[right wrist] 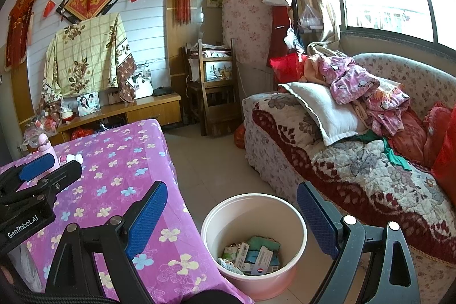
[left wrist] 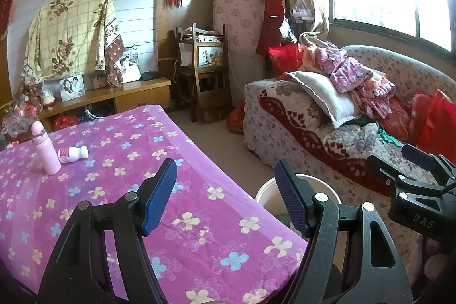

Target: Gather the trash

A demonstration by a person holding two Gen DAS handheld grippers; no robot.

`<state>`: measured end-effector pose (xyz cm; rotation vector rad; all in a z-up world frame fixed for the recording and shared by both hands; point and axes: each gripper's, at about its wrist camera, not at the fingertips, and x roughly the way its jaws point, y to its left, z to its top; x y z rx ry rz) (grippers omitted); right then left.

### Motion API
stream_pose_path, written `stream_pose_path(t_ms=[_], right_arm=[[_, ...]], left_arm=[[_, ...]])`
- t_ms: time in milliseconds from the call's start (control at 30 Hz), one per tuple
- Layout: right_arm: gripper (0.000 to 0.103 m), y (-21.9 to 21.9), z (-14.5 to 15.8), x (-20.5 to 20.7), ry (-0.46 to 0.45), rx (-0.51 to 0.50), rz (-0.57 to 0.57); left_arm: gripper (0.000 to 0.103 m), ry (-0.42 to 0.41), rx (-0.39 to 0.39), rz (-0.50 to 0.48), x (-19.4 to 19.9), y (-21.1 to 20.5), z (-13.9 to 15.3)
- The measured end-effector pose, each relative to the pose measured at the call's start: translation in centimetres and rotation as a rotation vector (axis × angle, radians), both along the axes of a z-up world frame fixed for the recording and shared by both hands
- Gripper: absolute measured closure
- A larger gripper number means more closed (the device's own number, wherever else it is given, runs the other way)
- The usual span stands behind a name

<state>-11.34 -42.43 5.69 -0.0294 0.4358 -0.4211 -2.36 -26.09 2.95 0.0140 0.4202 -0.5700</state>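
Both grippers, left gripper [left wrist: 225, 195] and right gripper [right wrist: 232, 221], hang spread and empty. Trash fills the bucket [right wrist: 253, 244]; approach the toppled pill bottle [left wrist: 73, 154] on the bench [left wrist: 176, 218] low, sideways.

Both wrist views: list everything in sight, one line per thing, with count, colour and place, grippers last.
bin: 1, pale pink, on the floor between table and sofa
trash: several cartons and wrappers, white, blue, green, in the bin
table: 1, purple flowered cloth, left
flask: 1, pink, upright on the table's far left
pill bottle: 1, white, pink label, lying beside the flask
sofa: 1, floral cover, right, under the window
pillow: 1, white, on the sofa
clothes: a heap, mostly pink, on the sofa
chair: 1, brown wood, far wall
left gripper: 1, black, blue pads, open, over the table edge
right gripper: 1, same, open, above the bin
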Motion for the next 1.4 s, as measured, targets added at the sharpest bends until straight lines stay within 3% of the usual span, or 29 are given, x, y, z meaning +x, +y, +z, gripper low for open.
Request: stream_pose_path(t_ms=[533,1400], right_arm=[[0.012,-0.4,-0.3,-0.2,0.006,0.005,-0.001],[0.012,-0.9,-1.9,-0.7,0.020,0.009,-0.003]], left_arm=[[0.032,0.034,-0.001,-0.012,0.4,-0.2,-0.5],[0.032,0.000,0.002,-0.012,0.2,-0.1,-1.1]])
